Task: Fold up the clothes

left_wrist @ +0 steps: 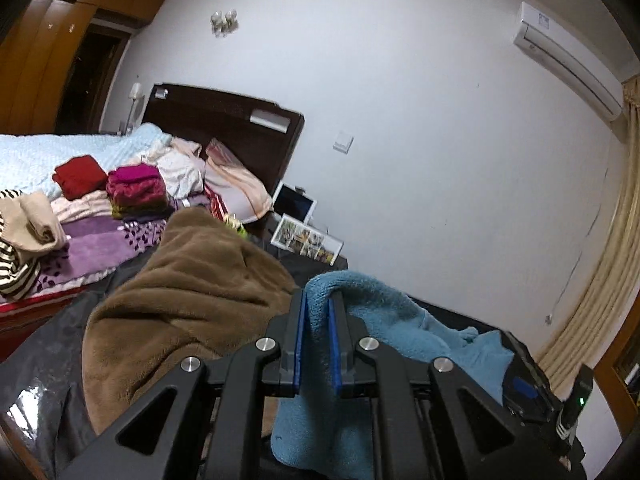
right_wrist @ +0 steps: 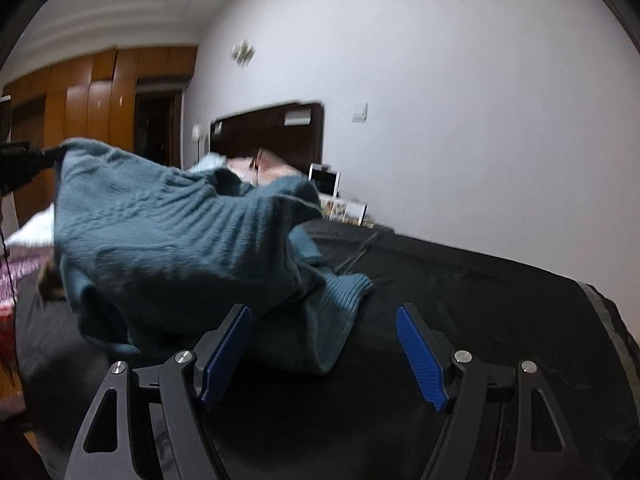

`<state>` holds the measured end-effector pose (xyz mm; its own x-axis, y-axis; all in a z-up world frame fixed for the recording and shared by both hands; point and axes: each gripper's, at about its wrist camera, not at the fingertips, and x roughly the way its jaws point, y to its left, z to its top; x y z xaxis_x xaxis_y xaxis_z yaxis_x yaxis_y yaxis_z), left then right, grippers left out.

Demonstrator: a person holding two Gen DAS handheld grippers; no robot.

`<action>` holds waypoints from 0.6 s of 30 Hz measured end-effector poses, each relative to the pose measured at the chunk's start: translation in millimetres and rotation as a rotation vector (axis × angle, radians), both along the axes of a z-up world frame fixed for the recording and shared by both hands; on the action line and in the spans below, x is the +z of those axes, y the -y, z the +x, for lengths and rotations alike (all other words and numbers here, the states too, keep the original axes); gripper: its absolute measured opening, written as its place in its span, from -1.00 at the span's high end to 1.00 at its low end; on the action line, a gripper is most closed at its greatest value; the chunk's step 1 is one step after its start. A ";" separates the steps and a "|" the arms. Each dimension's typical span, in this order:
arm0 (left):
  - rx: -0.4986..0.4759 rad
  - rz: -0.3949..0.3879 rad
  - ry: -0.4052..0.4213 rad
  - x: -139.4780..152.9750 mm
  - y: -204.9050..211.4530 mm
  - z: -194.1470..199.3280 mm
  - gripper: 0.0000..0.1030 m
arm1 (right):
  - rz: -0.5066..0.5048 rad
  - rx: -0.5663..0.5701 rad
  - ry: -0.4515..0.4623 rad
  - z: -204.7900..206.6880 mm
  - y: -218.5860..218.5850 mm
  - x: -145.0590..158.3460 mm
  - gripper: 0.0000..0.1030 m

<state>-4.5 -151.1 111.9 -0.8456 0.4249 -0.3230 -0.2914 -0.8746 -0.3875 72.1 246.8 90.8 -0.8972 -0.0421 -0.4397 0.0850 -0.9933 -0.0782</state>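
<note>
Left wrist view: your left gripper (left_wrist: 319, 312) is clamped on a fold of the blue sweater (left_wrist: 384, 320), which hangs over the black sheet (left_wrist: 48, 352). Just beside it, to the left, lies a brown blanket (left_wrist: 188, 292); behind that, folded clothes (left_wrist: 136, 190) are stacked on the bed (left_wrist: 40, 156) near the dark headboard (left_wrist: 224, 120).

Right wrist view: your right gripper (right_wrist: 324, 316) stands wide apart and holds nothing. The sweater (right_wrist: 172, 232) is lifted at its left corner and blocks the bed behind it; its ribbed hem (right_wrist: 344, 292) rests on the sheet (right_wrist: 480, 280).

No legible text — none anywhere.
</note>
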 end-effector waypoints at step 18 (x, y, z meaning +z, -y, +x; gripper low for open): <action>-0.261 -0.096 0.032 -35.4 -30.9 -5.4 -0.55 | -0.004 0.044 0.034 -35.0 22.4 -15.5 -0.49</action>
